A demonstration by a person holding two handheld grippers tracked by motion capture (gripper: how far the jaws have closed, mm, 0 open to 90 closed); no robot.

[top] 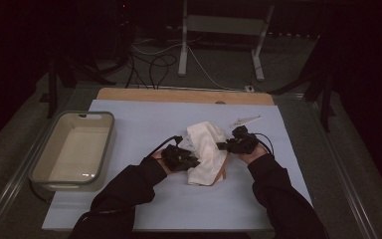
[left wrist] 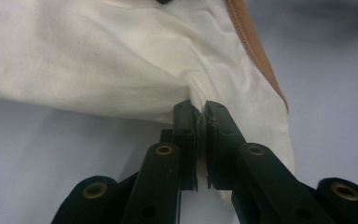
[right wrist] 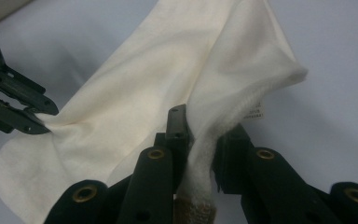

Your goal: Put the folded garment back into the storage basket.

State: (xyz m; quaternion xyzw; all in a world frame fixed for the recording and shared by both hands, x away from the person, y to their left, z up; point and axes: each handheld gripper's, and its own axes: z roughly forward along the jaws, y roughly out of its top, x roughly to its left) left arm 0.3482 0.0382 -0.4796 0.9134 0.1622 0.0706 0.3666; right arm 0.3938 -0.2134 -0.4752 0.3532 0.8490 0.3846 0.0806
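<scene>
A cream cloth [top: 206, 149] with a tan strap [top: 224, 172] lies bunched in the middle of the light blue mat [top: 144, 124]. My left gripper [top: 194, 160] holds its left side, and in the left gripper view the jaws [left wrist: 200, 116] are shut on a pinched fold of the cloth [left wrist: 98, 60], with the tan strap [left wrist: 256, 46] running along its far edge. My right gripper [top: 222, 146] holds the right side. Its jaws [right wrist: 203, 140] are shut on a thick hemmed edge of the cloth [right wrist: 168, 70], and the left gripper [right wrist: 39, 122] pinches the fabric at the far left.
A beige tub with a grey rim [top: 87, 114] stands empty at the left of the mat. A small thin white object [top: 246, 120] lies behind the right gripper. A wooden board edge [top: 184, 95] borders the mat's far side, with cables and stand legs on the floor beyond.
</scene>
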